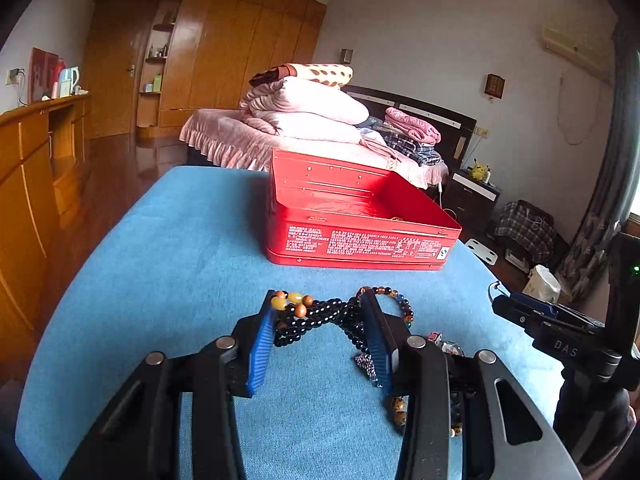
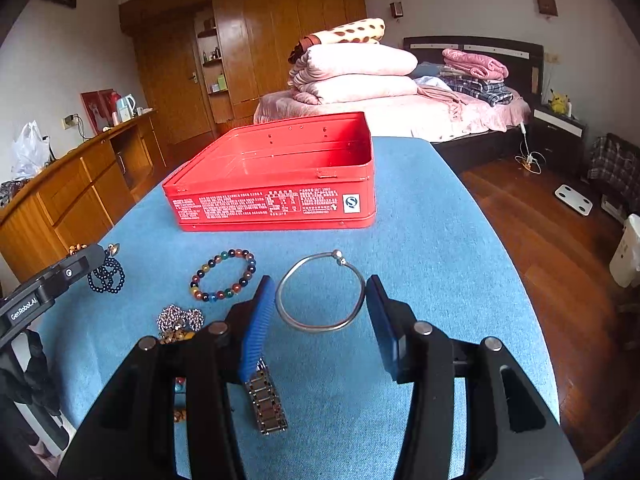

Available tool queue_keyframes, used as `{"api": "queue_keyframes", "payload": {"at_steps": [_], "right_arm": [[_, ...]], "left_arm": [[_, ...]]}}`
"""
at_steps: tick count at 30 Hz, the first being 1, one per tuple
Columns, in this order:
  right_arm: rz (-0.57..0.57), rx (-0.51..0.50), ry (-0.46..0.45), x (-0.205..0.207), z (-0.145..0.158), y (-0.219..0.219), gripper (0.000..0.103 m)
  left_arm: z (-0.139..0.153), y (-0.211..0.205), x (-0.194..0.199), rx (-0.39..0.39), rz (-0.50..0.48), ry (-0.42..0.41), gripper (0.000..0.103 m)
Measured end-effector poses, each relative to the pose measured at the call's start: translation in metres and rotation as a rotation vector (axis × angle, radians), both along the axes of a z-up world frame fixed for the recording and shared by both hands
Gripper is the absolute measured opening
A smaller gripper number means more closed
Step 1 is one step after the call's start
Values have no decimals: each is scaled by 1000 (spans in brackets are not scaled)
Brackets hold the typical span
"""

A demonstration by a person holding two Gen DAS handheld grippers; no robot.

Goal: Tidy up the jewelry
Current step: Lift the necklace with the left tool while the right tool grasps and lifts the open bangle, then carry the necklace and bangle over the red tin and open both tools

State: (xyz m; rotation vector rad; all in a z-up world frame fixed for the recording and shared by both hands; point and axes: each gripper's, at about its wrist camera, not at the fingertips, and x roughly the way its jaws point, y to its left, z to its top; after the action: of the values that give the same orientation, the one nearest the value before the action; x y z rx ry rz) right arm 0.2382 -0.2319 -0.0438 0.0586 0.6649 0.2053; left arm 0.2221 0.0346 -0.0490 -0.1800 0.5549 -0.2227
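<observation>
Both tools open over jewelry on blue tabletop, red tin (image 2: 276, 184) beyond.

My left tool (image 1: 320, 320) straddles the black bead strand (image 1: 320, 318); its beads touch both pads, jaws not clamped. Pieces behind the right-hand finger are mostly hidden. My right tool (image 2: 320, 312) brackets the silver bangle (image 2: 320, 290), flat, just beside both pads. Watch band (image 2: 266, 404) partly under its left-hand finger. Multicolour bracelet (image 2: 223, 276) lies left, apart.

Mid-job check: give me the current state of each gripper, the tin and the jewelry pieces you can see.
left gripper: open, straddling the black bead necklace
right gripper: open around the silver bangle
red tin: lid off, looks empty
multicolor bead bracelet: flat on the blue cloth
metal watch band: on the cloth, untouched
</observation>
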Motion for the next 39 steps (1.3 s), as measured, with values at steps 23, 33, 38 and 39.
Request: {"api": "queue_keyframes", "payload": {"at_steps": [23, 33, 38, 39], "right_arm": [[-4, 24, -54, 57, 45, 4, 46], [-28, -14, -23, 133, 51, 19, 46], [-30, -20, 34, 163, 32, 26, 46], [-29, -21, 44, 167, 29, 27, 46]], "left_arm": [[48, -16, 43, 11, -35, -114, 42], [57, -26, 123, 7, -19, -99, 42], [42, -34, 158, 28, -16, -44, 42], [40, -36, 164, 29, -15, -31, 42]]}}
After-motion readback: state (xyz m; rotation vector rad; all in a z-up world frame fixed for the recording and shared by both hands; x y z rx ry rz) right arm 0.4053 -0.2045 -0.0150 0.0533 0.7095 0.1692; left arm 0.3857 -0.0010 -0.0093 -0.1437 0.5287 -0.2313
